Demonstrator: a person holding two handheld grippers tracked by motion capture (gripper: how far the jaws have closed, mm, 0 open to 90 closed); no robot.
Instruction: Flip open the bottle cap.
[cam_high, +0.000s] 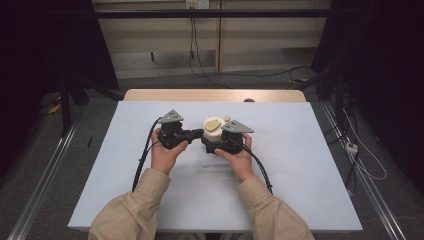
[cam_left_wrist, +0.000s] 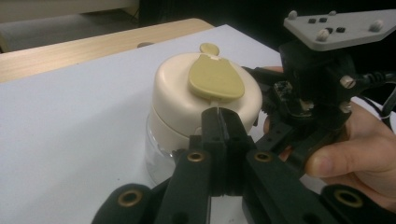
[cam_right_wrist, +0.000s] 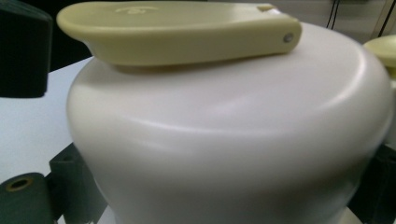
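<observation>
A clear jar (cam_left_wrist: 156, 154) with a cream domed lid (cam_high: 212, 134) and a flat yellow-green flip handle (cam_high: 213, 123) stands mid-table. In the high view my right gripper (cam_high: 214, 142) reaches in from the right and closes around the jar, held by the person's right hand. Seen from the right gripper view, the lid (cam_right_wrist: 224, 130) sits between the two jaws of my right gripper (cam_right_wrist: 222, 189). My left gripper (cam_left_wrist: 219, 114) is shut with nothing between its jaws. Its tips sit against the near side of the lid (cam_left_wrist: 177, 93), just below the handle (cam_left_wrist: 215, 79).
The jar stands on a white sheet (cam_high: 300, 165) over a wooden table (cam_high: 215, 95). Black cables (cam_high: 142, 160) trail from both grippers towards the person. Metal rails (cam_high: 45, 180) run along the floor on both sides.
</observation>
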